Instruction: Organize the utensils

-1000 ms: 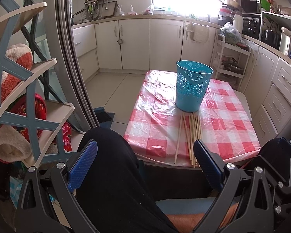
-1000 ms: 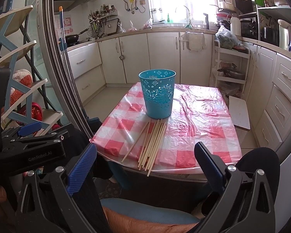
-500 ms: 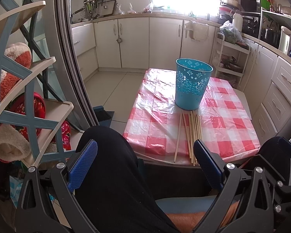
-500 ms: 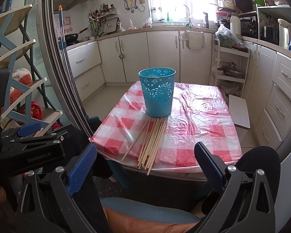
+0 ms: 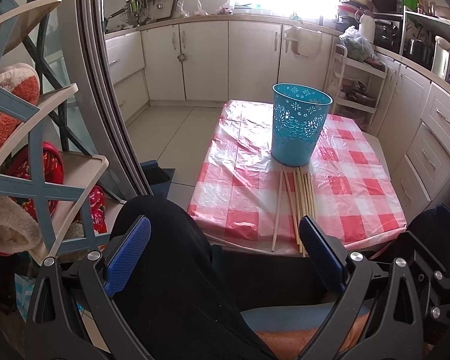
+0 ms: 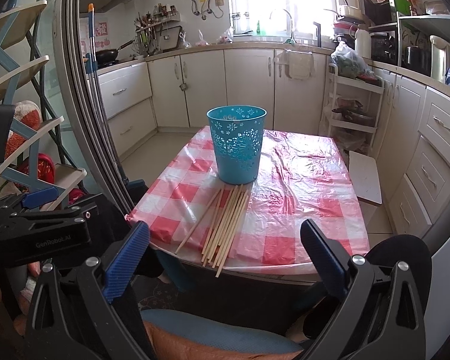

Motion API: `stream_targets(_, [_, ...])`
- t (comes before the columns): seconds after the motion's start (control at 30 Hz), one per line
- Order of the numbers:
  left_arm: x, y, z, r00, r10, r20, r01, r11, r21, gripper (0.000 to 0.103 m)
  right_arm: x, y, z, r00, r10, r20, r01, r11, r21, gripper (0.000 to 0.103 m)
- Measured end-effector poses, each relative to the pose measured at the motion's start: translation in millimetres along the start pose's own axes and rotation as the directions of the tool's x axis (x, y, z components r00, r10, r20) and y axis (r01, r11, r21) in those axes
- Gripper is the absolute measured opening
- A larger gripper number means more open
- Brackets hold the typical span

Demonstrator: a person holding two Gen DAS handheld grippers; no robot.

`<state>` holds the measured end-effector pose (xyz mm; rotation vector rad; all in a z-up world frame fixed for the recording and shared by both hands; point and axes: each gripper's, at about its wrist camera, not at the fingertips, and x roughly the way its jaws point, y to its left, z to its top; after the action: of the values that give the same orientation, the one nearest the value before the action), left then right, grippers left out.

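Several wooden chopsticks (image 5: 297, 204) (image 6: 225, 225) lie side by side on a table with a red-and-white checked cloth (image 5: 240, 195) (image 6: 300, 207), their far ends against an upright teal perforated bin (image 5: 298, 127) (image 6: 237, 144). One chopstick lies slightly apart on the left. My left gripper (image 5: 225, 249) is open and held low, short of the table's near edge, over a person's dark-clad knee. My right gripper (image 6: 225, 255) is open too, also short of the near edge, empty. The left gripper's body (image 6: 45, 231) shows at the left of the right wrist view.
A blue-and-cream shelf rack (image 5: 30, 156) holding slippers stands at the left by a sliding door frame (image 5: 105, 105). Kitchen cabinets (image 6: 210, 87) line the back and right. A white cart (image 6: 354, 111) and a white board (image 6: 364, 177) are right of the table.
Both views have shifted only slightly; the table and bin sit marginally lower and closer in frame. Both grippers stay open, and the chopsticks have not moved.
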<state>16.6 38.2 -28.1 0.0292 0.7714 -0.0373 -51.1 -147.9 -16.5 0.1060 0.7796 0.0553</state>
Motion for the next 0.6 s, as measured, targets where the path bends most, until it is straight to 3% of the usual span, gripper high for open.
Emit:
stream_targets(0.17, [29.7,3.1,7.7,0.999,0.003,-0.05,-0.004,1.0,-0.009,0.095,52.5,-19.0,1.1,0.997,0.001,-0.071,0.0,1.0,0.027,0.094])
stream_targets(0.3, [54.7,1.0,15.3,0.996,0.004,-0.091,-0.005,1.0,-0.007,0.095,103.3,-30.5,3.4,0.987,0.03,-0.161,-0.019,0.998,0.068,0.067])
stream_targets(0.5, [99.6,-16.0,29.4,0.988,-0.014,-0.153,0.018,1.0,0.025,0.095,176.4,-40.5,2.3,0.965,0.015,-0.263,0.004,0.998,0.07,0.039])
stream_targets(0.6, [119.5,-24.3,32.9,0.984,-0.017,-0.18,0.025,0.999,0.04,0.095,202.2,-45.2,2.1,0.954,0.028,-0.299,0.002,0.995,0.099,0.031])
